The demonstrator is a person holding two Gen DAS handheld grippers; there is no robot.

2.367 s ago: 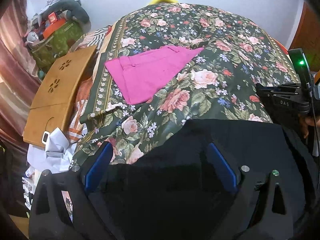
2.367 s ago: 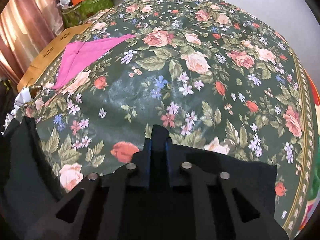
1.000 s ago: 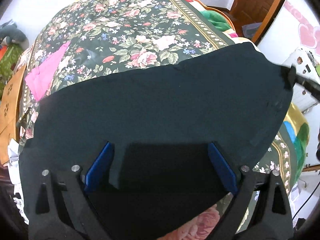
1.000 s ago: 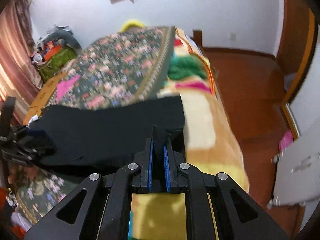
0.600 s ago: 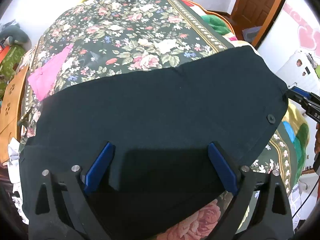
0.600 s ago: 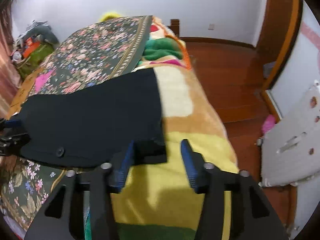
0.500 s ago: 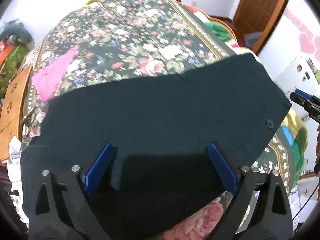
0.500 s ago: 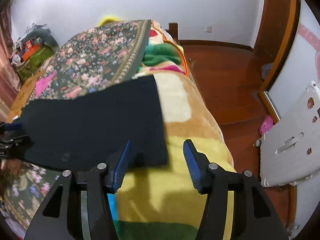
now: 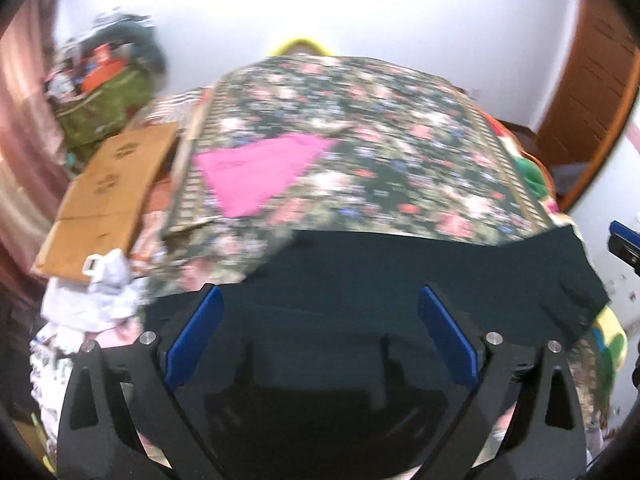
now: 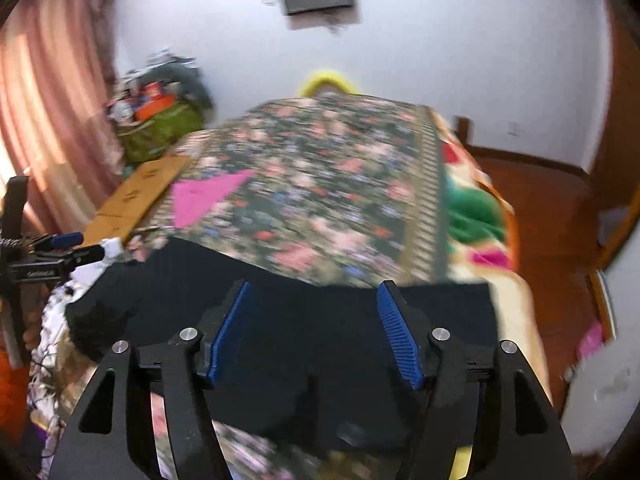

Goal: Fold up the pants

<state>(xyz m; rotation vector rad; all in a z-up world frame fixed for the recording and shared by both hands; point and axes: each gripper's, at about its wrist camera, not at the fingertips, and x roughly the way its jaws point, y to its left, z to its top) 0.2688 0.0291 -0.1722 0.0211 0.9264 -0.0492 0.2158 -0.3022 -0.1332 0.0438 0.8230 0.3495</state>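
Black pants (image 9: 400,276) lie spread across the near end of a bed with a floral cover (image 9: 360,128). They also show in the right wrist view (image 10: 320,312). My left gripper (image 9: 318,332) is open and empty above the pants, its blue pads (image 9: 194,336) wide apart. My right gripper (image 10: 314,332) is open and empty above the pants too. The right gripper's tip (image 9: 624,244) shows at the right edge of the left wrist view. The left gripper (image 10: 60,246) shows at the left of the right wrist view.
A folded pink garment (image 9: 260,168) lies on the bed's far left. A brown cardboard sheet (image 9: 108,192) and a clutter pile (image 9: 100,84) sit left of the bed. A colourful blanket (image 10: 476,216) hangs on the right, above a wooden floor (image 10: 552,208). Both views are blurred.
My right gripper let go of the pants and opened wide. Both grippers swung round to face the bed's head. The pants now lie flat on the near end.
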